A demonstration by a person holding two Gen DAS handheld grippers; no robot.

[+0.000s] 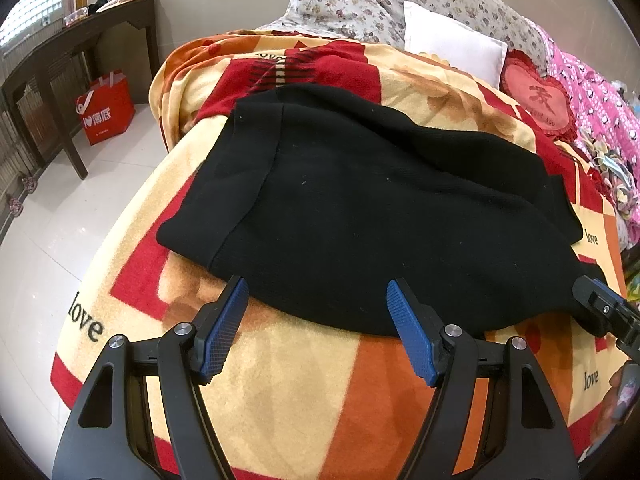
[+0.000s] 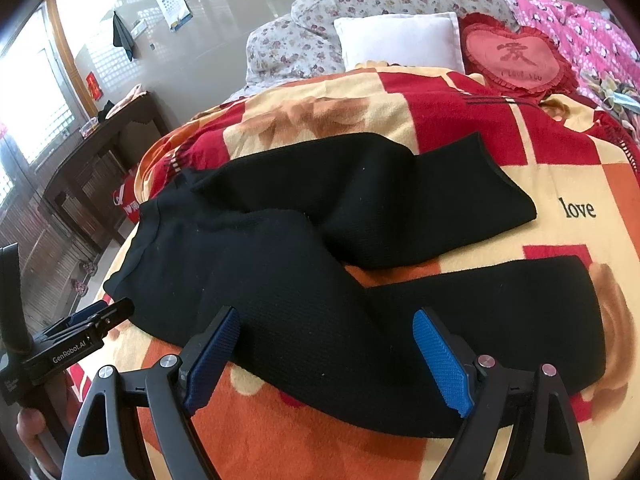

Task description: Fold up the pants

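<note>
Black pants [image 1: 360, 208] lie spread on a red, orange and cream blanket [image 1: 280, 380] on a bed. In the right wrist view the pants [image 2: 280, 264] show their waist at the left and two legs reaching right, one far and one near. My left gripper [image 1: 316, 292] is open, its blue fingertips [image 1: 236, 296] at the near edge of the waist end, holding nothing. My right gripper [image 2: 326, 320] is open over the near leg, empty. Each gripper shows in the other's view, the left one [image 2: 100, 316] at the left and the right one [image 1: 600, 304] at the right.
Pillows [image 2: 400, 36] and a red heart cushion [image 2: 516, 56] lie at the bed's head. A pink quilt [image 1: 600, 96] lies along the right side. A dark wooden table [image 1: 68, 52] and a red bag [image 1: 106, 108] stand on the tiled floor at the left.
</note>
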